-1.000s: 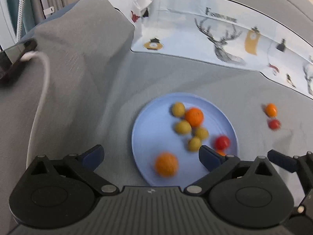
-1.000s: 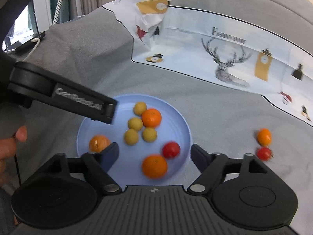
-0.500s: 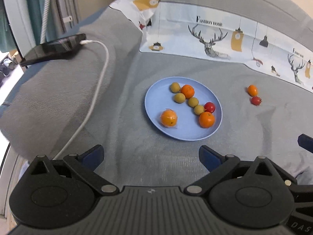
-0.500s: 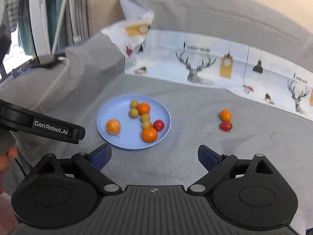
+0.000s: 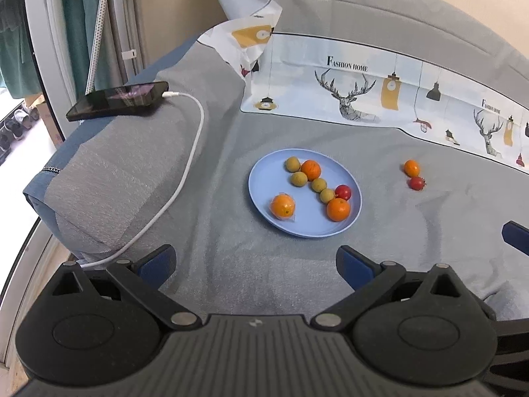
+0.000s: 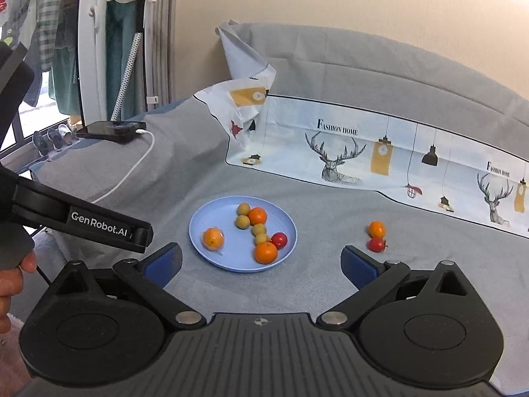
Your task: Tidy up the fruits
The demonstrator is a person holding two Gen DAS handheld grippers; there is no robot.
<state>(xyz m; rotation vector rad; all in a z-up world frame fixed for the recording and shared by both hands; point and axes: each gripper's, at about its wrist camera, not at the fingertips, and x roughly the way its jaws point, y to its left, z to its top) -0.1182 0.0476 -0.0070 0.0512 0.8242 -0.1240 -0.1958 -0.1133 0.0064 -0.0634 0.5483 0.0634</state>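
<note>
Grey-covered bed (image 5: 264,274) carries a blue plate (image 5: 264,182) of fruit. A small orange (image 5: 411,167) and a red tomato (image 5: 416,183) lie touching on the cover, apart from the plate. Phone (image 5: 119,99) with white cable (image 5: 185,172) rests on the raised left edge

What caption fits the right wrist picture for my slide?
Open right claw above a grey cloth, facing a blue plate of fruit, with an orange and tomato off it.

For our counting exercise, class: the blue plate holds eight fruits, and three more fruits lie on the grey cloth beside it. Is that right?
Not quite. Only two fruits lie off the blue plate: a small orange and a red fruit, touching on the grey cloth. The right wrist view shows it. The plate does hold eight.
</note>
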